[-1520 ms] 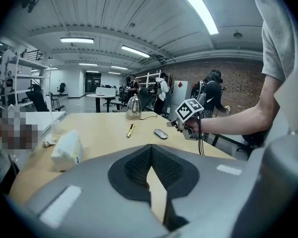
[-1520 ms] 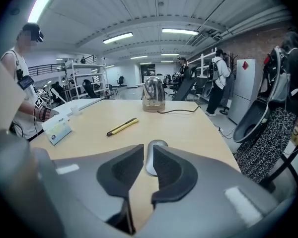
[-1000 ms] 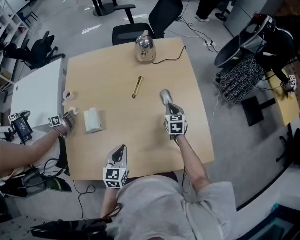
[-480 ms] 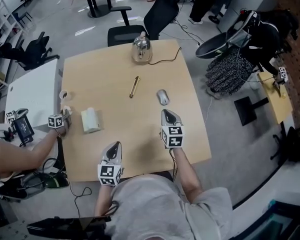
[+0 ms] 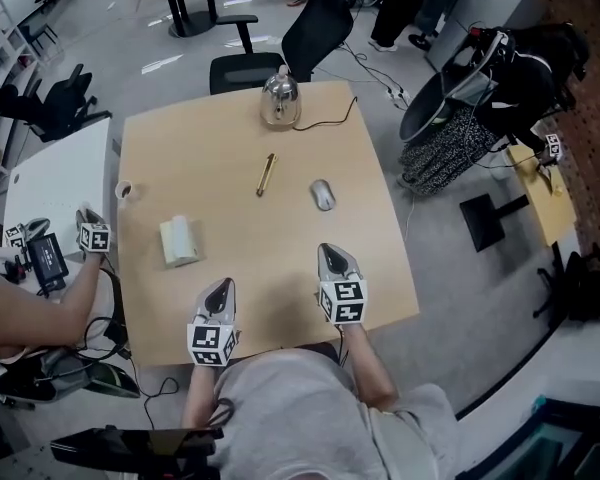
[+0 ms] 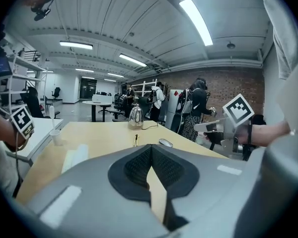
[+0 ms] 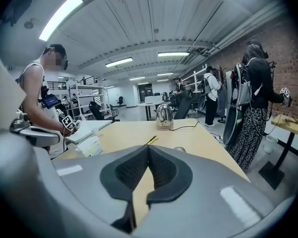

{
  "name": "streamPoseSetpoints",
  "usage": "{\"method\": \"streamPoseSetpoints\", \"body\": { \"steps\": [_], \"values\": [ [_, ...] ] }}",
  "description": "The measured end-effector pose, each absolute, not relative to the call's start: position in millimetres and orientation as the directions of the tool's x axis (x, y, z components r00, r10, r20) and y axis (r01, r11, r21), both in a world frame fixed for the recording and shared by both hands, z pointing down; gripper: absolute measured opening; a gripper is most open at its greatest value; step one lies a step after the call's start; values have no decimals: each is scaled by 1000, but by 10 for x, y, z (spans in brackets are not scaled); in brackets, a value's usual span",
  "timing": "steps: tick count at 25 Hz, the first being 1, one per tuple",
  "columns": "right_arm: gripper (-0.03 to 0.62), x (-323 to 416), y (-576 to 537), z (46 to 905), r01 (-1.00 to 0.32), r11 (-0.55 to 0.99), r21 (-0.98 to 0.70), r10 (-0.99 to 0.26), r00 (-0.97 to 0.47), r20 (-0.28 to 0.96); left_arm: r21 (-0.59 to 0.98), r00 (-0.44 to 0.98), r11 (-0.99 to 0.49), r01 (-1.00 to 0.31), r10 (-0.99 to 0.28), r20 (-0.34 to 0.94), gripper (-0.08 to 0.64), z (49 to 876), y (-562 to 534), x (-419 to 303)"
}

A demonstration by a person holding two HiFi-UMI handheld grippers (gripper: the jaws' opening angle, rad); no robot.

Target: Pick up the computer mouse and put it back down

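The computer mouse (image 5: 323,194) lies flat on the desk (image 5: 210,148), in its right half, about midway between the far edge and the near edge. Nothing touches it. It lies free and on its underside, so it is either already put back or not yet taken; the pictures do not tell which.

Both grippers are held over the near edge of the desk, close to the person's body and well apart from the mouse. The right gripper (image 5: 330,256) points toward the mouse, and in its own view the mouse (image 7: 179,149) shows just past the jaw tips. Its jaws are closed, the pads meet at the tip and nothing is between them. The left gripper (image 5: 220,288) is at the near edge too, and its jaws are also closed on nothing. I judge this to be a resting posture: hands drawn in, no grasp prepared.

The other things seem to have no part in the task: a kettle (image 5: 279,98) with its cable at the far edge, a gold pen-like stick (image 5: 266,174) near the middle, and a white box (image 5: 179,240) toward the left edge.
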State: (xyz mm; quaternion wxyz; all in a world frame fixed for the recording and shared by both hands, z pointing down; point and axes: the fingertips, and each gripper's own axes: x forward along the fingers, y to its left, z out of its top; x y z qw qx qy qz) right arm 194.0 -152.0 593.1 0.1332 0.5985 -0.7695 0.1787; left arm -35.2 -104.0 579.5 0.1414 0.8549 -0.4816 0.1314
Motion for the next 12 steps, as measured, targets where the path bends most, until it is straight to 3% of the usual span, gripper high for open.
{"method": "streamPoseSetpoints", "body": {
  "steps": [12],
  "values": [
    [6, 1564, -1148, 5835, -949, 264, -171, -863, -312, 398, 114, 541, -540, -834, -759, 362, 20, 5760, -1135, -386]
  ]
}}
